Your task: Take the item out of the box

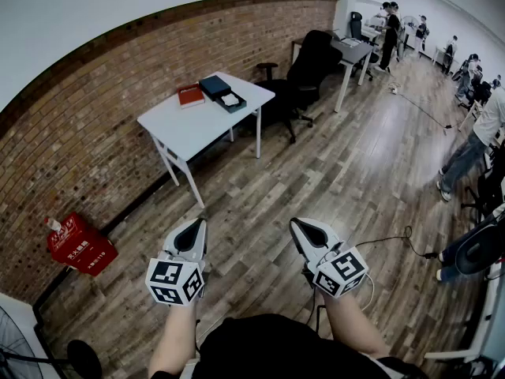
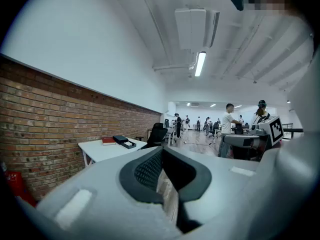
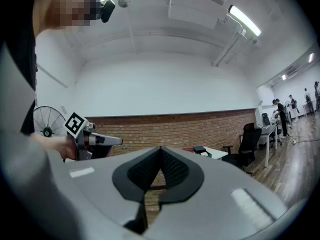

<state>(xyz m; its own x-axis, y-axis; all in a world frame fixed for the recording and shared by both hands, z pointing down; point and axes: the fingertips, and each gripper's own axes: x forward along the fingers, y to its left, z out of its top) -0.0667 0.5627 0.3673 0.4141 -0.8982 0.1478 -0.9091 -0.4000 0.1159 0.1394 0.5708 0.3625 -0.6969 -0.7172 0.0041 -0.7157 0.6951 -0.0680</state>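
Observation:
A white table (image 1: 177, 129) stands by the brick wall, well ahead of me. On it lie a red book-like item (image 1: 190, 95), a dark blue box lid (image 1: 215, 85) and an open dark box (image 1: 231, 101) with something white inside. The same table (image 2: 97, 151) and box (image 2: 123, 141) show small in the left gripper view, and the box (image 3: 200, 149) in the right gripper view. My left gripper (image 1: 197, 226) and right gripper (image 1: 304, 229) are held side by side over the wooden floor, far from the table. Both are shut and empty, as their own views show at the left gripper (image 2: 161, 151) and the right gripper (image 3: 160, 151).
A black office chair (image 1: 304, 69) stands right of the table, with a grey desk (image 1: 351, 54) behind it. A red fire-equipment box (image 1: 81, 245) sits by the wall at left, a fan (image 1: 16, 346) at bottom left. A cable (image 1: 394, 243) crosses the floor; several people stand far right.

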